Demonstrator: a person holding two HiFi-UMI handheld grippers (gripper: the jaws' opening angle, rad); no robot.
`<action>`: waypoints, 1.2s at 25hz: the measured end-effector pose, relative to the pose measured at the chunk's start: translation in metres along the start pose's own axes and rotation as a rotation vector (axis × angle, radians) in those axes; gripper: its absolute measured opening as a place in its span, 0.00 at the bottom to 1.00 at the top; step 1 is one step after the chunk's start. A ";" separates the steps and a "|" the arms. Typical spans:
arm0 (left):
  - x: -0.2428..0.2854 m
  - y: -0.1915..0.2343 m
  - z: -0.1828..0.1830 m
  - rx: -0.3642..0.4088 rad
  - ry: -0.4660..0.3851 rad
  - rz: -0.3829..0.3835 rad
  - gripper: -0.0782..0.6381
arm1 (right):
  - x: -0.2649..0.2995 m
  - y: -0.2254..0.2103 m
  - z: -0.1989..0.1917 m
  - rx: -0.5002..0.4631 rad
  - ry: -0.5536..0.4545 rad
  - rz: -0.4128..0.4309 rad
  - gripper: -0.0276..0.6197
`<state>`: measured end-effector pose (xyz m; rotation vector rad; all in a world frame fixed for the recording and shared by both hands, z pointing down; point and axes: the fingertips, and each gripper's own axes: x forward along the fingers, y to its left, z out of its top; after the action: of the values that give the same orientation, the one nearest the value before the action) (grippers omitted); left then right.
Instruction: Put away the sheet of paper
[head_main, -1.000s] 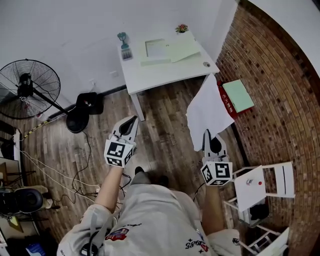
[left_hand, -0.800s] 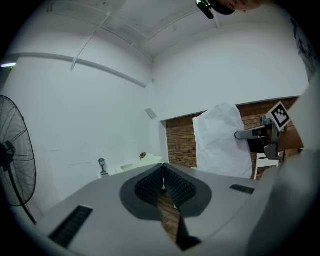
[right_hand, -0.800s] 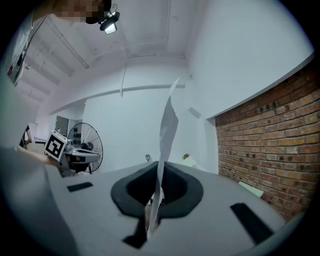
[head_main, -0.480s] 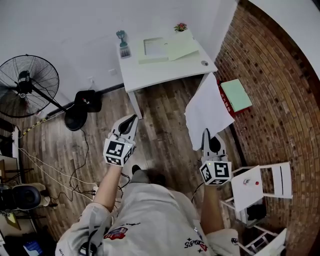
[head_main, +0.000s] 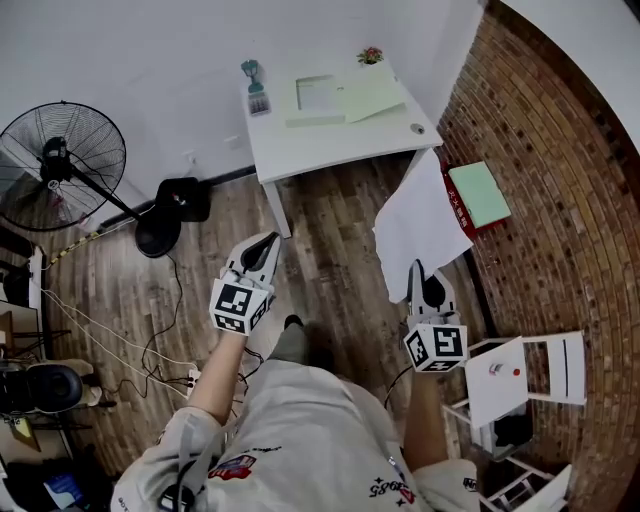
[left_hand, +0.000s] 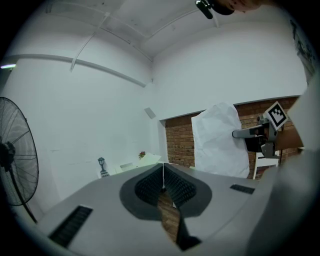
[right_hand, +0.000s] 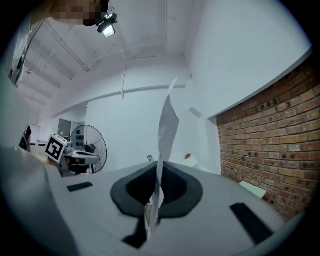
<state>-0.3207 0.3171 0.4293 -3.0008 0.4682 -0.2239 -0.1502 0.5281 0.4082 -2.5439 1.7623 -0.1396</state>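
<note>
We hold the sheet of paper (head_main: 418, 225) upright near the table (head_main: 300, 150), its lower edge pinched in the right gripper (head_main: 416, 272) so it cannot slip, while the left gripper (head_main: 268, 243), jaws pressed together on nothing, waits alongside.

White table (head_main: 330, 145) with pale green sheets (head_main: 372, 98), a small potted flower (head_main: 371, 55) and a teal figurine (head_main: 251, 71)
</note>
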 end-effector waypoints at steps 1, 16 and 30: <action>0.001 0.001 0.000 0.003 0.003 -0.002 0.14 | 0.003 0.000 -0.001 0.001 0.001 0.003 0.05; 0.115 0.037 -0.003 -0.013 -0.011 -0.036 0.14 | 0.101 -0.046 -0.001 -0.003 0.014 0.004 0.05; 0.298 0.140 0.016 -0.033 -0.016 -0.080 0.14 | 0.286 -0.119 0.029 -0.020 0.041 -0.030 0.05</action>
<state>-0.0786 0.0935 0.4361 -3.0540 0.3544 -0.1996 0.0633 0.3018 0.4039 -2.6004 1.7492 -0.1776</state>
